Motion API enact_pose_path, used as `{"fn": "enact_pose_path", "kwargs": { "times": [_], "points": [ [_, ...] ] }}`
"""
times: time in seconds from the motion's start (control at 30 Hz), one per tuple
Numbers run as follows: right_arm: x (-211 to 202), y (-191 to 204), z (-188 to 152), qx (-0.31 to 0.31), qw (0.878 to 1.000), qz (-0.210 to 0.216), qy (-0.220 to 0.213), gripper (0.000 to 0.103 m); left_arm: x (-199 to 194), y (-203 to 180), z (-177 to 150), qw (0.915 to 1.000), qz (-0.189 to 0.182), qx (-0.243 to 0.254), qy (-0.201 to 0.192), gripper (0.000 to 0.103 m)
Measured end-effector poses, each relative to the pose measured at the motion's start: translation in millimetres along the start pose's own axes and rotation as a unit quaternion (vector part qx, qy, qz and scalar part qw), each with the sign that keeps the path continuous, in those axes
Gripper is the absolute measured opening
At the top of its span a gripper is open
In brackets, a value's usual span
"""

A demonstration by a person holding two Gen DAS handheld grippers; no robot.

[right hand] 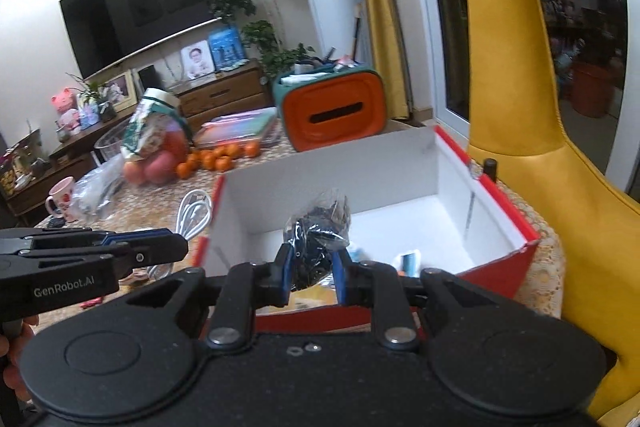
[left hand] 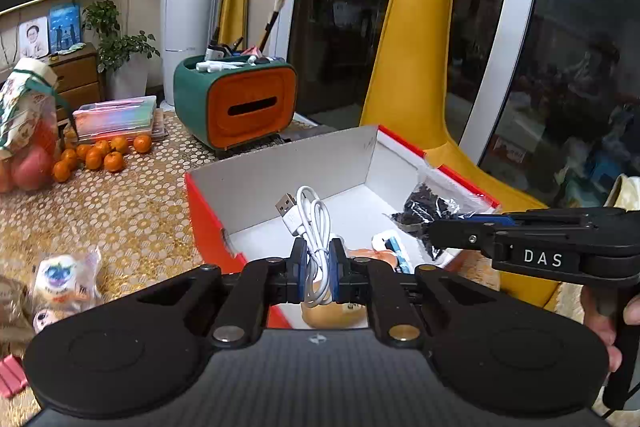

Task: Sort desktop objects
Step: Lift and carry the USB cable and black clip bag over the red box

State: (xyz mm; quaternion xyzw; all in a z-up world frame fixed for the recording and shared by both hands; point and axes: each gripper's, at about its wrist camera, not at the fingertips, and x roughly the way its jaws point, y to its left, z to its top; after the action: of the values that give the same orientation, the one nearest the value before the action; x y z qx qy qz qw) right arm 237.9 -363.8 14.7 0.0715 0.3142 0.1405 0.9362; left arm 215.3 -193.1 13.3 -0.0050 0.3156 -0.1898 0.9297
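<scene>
My left gripper [left hand: 317, 267] is shut on a coiled white USB cable [left hand: 310, 223] and holds it above the near left part of an open red box with white inside [left hand: 280, 187]. My right gripper [right hand: 311, 267] is shut on a clear bag of dark bits [right hand: 318, 231] and holds it over the same box [right hand: 400, 171]. In the left wrist view the right gripper [left hand: 436, 231] comes in from the right with the bag [left hand: 432, 207]. In the right wrist view the left gripper [right hand: 176, 247] and the cable [right hand: 194, 215] sit at the left. Small items lie on the box floor.
A green and orange tissue holder [left hand: 240, 103] with pens stands behind the box. Several tangerines [left hand: 100, 155], a bag of fruit [left hand: 24, 131] and a plastic case [left hand: 116, 115] lie at the back left. Wrapped snacks [left hand: 60, 279] lie left. A yellow chair [right hand: 520, 187] stands right.
</scene>
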Motion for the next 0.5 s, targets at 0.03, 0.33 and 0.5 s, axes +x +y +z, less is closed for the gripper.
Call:
{"fn": "enact_pose_path", "kwargs": {
  "times": [0.03,0.33,0.5],
  "points": [
    [4,-4,1,0.001,1.0,-0.002,0.003,0.019,7,-1,3,1.0,0.0,0.004,0.006,0.01],
    [39,-30,12,-0.001,0.999,-0.012,0.033,0.019,64,-11,25,0.9972,0.006,0.05,0.056,0.01],
    [59,-36,16,-0.015,0.998,-0.02,0.05,0.019,92,-12,28,0.9946,0.009,0.059,0.085,0.01]
  ]
}}
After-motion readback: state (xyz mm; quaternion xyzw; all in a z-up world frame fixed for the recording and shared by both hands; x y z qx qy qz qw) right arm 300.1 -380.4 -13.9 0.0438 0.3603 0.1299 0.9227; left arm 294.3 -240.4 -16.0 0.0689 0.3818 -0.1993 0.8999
